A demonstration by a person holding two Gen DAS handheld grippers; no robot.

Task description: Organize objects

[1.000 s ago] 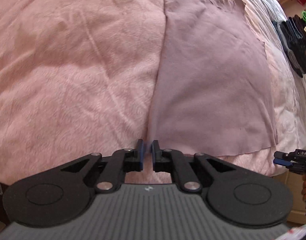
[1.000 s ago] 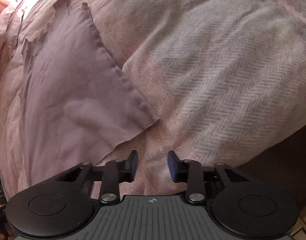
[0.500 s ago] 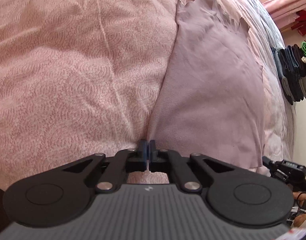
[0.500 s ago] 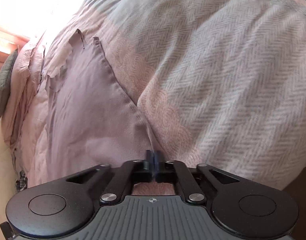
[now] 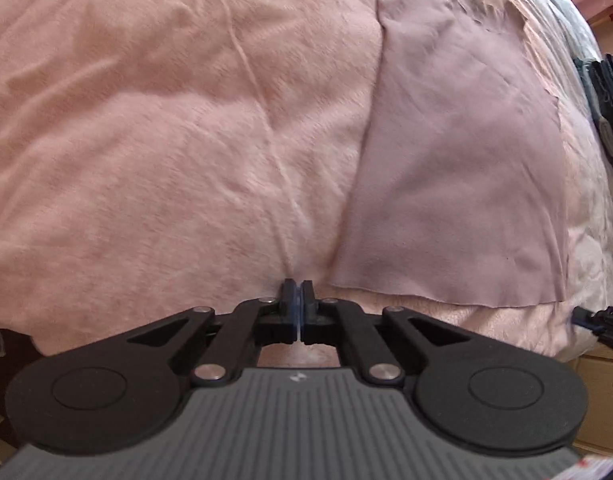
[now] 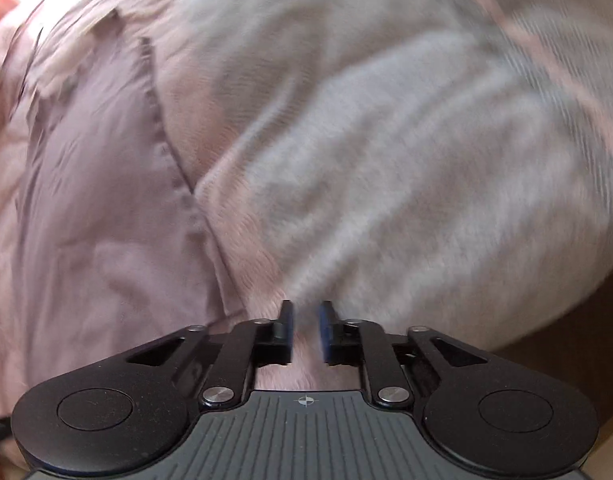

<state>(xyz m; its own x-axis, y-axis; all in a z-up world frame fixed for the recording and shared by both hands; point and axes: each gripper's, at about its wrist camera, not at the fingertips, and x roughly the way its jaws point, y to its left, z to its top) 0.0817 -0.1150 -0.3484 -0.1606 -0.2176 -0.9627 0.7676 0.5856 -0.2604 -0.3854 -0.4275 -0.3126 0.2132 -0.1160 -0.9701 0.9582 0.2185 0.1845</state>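
Observation:
A mauve cloth (image 5: 458, 160) lies flat on the pink blanket (image 5: 166, 140) of a bed; it also shows in the right wrist view (image 6: 98, 208) at the left, blurred. My left gripper (image 5: 297, 296) is shut, its tips pinching a ridge of the pink blanket just left of the cloth's near corner. My right gripper (image 6: 305, 316) is open with a small gap, empty, over the blanket beside the cloth's right near corner. The right gripper also shows at the right edge of the left wrist view (image 5: 598, 320).
A grey herringbone blanket (image 6: 406, 140) covers the bed's right side. A stack of dark folded clothes (image 5: 608, 96) sits at the far right. The bed edge drops off at the lower right (image 6: 566, 320).
My right gripper was shut on the cloth's corner and has opened and let go. My left gripper has shifted left off the cloth edge and stays shut, now on the blanket.

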